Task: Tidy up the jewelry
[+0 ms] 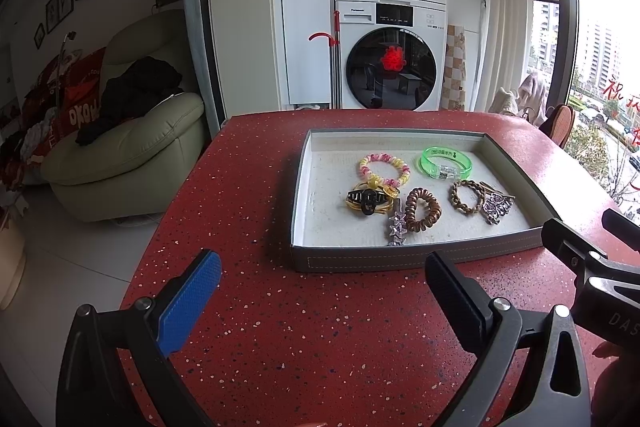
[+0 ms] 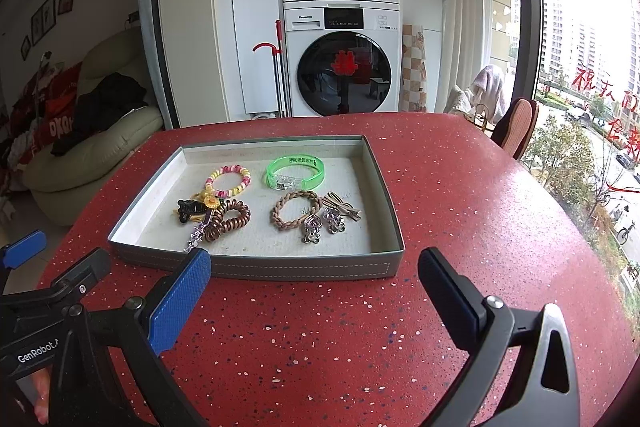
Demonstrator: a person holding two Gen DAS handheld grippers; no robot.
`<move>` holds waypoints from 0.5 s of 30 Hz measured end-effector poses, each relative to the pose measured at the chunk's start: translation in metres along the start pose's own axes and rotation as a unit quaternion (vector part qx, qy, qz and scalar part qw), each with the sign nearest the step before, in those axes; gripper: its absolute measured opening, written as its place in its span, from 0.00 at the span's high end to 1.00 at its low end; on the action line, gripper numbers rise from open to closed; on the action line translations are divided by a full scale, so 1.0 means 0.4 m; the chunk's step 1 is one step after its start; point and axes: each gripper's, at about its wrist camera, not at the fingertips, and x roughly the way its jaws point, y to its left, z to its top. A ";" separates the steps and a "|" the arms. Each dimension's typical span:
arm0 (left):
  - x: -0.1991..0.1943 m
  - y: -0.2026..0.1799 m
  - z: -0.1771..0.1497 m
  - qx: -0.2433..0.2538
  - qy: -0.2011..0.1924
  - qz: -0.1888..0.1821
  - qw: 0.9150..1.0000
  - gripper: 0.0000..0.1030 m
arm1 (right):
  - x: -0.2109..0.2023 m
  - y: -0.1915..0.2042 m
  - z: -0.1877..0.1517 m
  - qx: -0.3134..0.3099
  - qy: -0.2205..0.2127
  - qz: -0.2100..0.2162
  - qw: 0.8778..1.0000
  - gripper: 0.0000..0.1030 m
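Left wrist view: the left gripper (image 1: 324,291) is seen with its fingers spread wide and nothing between them, held over the red speckled table (image 1: 256,339) just short of the grey tray (image 1: 380,259). Right wrist view: the right gripper (image 2: 314,287) is likewise spread wide and empty, before the tray's near wall. Inside the tray a pink-and-yellow beaded bracelet (image 2: 228,181) and a green bangle (image 2: 296,171) are laid toward the back. Nearer the front, a brown coil hair tie (image 2: 228,221) is found touching a black claw clip (image 2: 189,211) and a silver star clip (image 2: 196,237); a braided brown band (image 2: 295,214) is placed beside two silver clips (image 2: 322,223). Stacked washing machines (image 2: 340,59) and a pale sofa (image 2: 92,155) are visible behind the table.
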 end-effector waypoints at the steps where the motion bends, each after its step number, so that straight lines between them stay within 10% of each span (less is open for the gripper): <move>1: 0.000 0.001 0.000 0.000 0.000 0.000 1.000 0.00 | 0.000 0.000 0.000 0.000 0.000 0.000 1.000 0.00; 15: 0.000 0.000 0.001 0.001 0.001 -0.001 1.000 0.00 | 0.000 0.001 0.000 0.000 0.001 0.001 1.000 0.00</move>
